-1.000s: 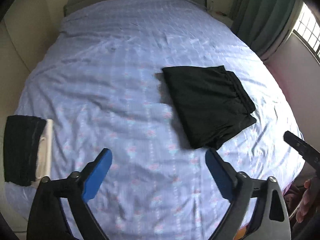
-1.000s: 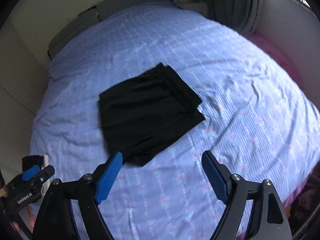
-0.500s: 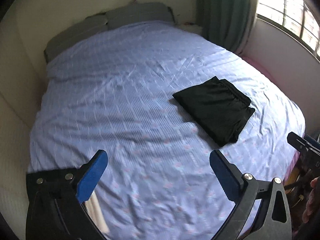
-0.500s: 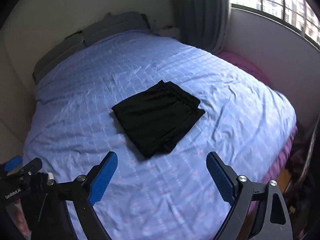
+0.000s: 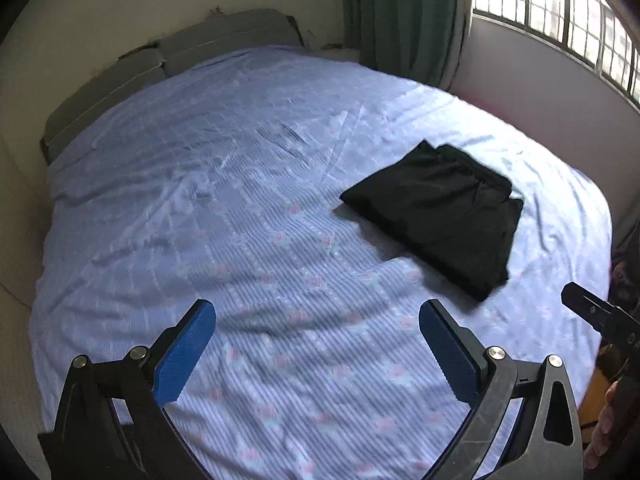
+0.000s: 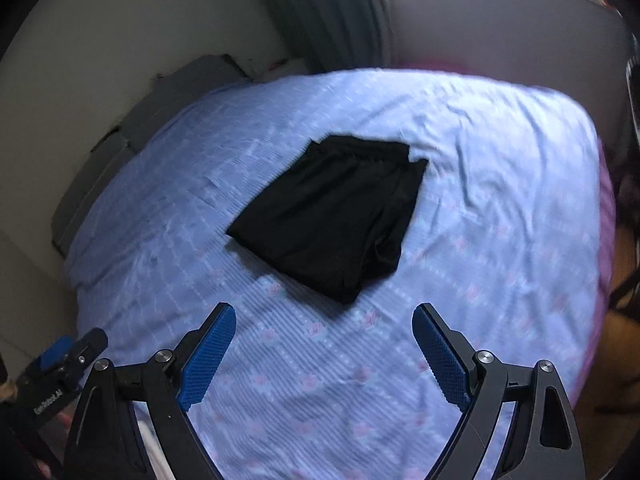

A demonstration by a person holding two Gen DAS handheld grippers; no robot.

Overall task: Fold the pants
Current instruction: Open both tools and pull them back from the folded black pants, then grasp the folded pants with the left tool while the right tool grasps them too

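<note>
The left gripper [image 5: 316, 344] points steeply down, its jaws wide apart with nothing between them, having just been opening. The right gripper [image 6: 324, 344], just beside it, tilts down likewise, jaws spread and empty, also just widened.

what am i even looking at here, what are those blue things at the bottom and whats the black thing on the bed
These are two pictures from small wide-angle cameras, one on each of two hand-held tools that a person carries. No robot arm is involved. Each camera looks forward along its own tool, so the blue fingers at the bottom are the tool's grasping part.

One picture is from the left gripper, the other from the right gripper. Both stand open and hold nothing; their jaws have just been opening wider.

The black thing is a pair of pants, already folded into a flat rectangle, lying on the bed's light blue sheet. Neither tool touches it. Beyond the bed are a green curtain and a barred window.
</note>
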